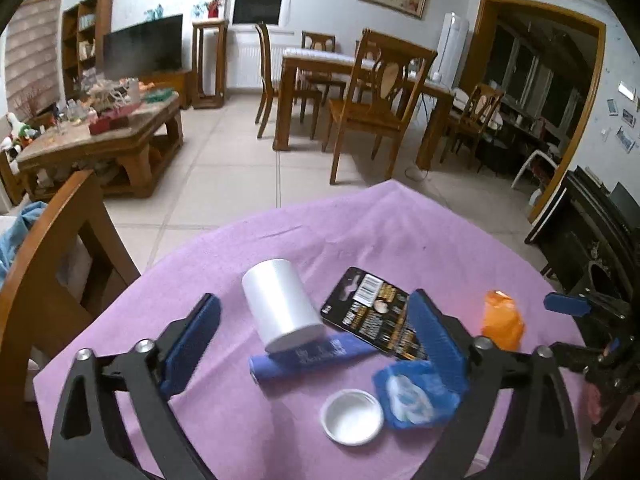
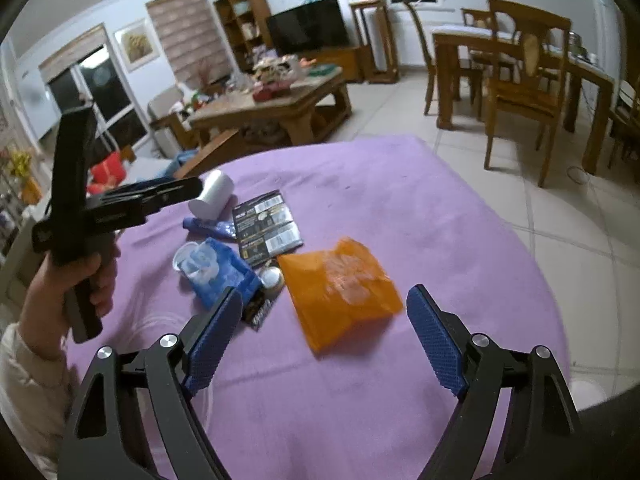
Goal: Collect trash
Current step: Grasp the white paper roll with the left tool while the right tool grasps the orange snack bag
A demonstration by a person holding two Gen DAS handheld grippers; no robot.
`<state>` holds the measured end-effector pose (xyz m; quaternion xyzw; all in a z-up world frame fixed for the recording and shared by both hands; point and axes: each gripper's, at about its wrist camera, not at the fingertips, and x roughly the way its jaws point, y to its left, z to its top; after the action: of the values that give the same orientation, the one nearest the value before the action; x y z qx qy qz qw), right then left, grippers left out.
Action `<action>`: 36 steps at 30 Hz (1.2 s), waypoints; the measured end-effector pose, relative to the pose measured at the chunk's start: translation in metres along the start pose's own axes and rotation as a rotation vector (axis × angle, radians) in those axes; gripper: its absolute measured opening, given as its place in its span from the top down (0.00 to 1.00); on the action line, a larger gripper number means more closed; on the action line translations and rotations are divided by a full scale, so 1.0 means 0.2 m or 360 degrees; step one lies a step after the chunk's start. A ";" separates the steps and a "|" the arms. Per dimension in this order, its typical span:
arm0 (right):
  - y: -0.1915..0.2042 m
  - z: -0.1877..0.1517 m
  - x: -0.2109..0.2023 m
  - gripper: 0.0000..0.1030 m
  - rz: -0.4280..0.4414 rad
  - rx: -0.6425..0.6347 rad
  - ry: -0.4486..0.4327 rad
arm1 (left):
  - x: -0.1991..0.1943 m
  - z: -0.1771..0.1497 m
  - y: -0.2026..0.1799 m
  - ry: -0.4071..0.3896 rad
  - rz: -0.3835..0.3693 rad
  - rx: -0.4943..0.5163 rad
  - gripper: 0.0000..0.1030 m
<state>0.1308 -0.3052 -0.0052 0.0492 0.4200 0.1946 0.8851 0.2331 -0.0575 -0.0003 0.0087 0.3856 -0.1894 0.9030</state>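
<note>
Hovering over the purple-clothed worktop, left tongs spread wide, grasping nothing; right tongs likewise released. Trash clusters mid-worktop: orange wrapper lies flat just ahead of the right tongs, long axis running near-left to far-right. Black battery card shows a barcode, text unreadable. White roll lies on its side, touching a blue tube. Blue wrapper beside white lid.
</note>
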 end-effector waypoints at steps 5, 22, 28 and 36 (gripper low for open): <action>-0.02 -0.02 0.13 0.24 -0.0045 -0.0098 0.0096 | 0.10 -0.02 0.09 0.0110 -0.0037 -0.0043 0.34; -0.16 -0.08 0.05 0.63 0.0038 0.0066 0.0019 | -0.07 -0.08 0.05 -0.0044 -0.0144 -0.0029 0.62; -0.19 -0.15 -0.24 0.63 0.0158 0.0180 -0.0168 | -0.29 -0.11 -0.13 -0.0205 -0.0234 0.0025 0.62; -0.31 -0.29 -0.67 0.63 0.0149 0.0279 -0.0412 | -0.45 -0.17 -0.57 -0.0290 -0.0410 0.0174 0.62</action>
<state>0.0283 -0.4175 0.0383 0.1704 0.3152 0.1902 0.9140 0.1137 -0.1269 0.0528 -0.0089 0.2891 -0.3242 0.9007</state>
